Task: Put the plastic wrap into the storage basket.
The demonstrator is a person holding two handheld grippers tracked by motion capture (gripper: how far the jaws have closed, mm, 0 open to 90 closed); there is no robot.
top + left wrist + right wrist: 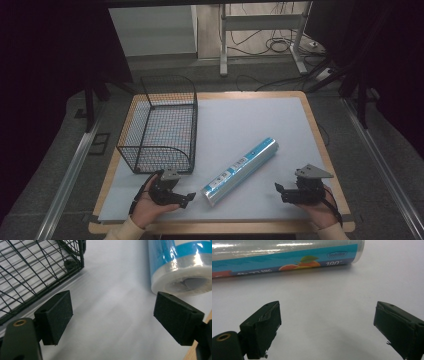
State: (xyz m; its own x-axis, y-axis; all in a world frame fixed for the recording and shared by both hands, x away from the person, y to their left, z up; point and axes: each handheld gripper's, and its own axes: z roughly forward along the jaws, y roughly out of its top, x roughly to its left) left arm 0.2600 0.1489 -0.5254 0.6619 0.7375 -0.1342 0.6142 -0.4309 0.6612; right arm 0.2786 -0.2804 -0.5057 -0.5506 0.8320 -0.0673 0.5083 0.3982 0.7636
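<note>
Roll of cling film (241, 170) lying flat on the pale grey mat (240, 120), slanted from near left to far right, well inside every edge. Near end close to the left gripper (186, 198), apart from it, with a small strip of bare mat between. Seen in the left gripper view with the open core end (190, 283) just beyond the right-hand pad (176, 316), not touching.

Left gripper held low near the mat's near edge, jaws spread wide, nothing between the pads. Wire basket (161, 125) standing upright just to the far left of it, near corner (75, 265) close past the left-hand pad (55, 315), apart from it. Tight room there: basket wall on one side, roll end on the other, open mat straight ahead between them.

Right gripper (281, 192) held near the mat's near right corner, jaws spread wide and empty, pads (262, 330) well clear of the roll. Broad bare mat between it and the roll's long side (287, 257). Wooden table rim (325, 150) close on its right.

Widest free stretch on the far right of the mat, beyond the roll's far end. Basket empty, set along the left edge.
</note>
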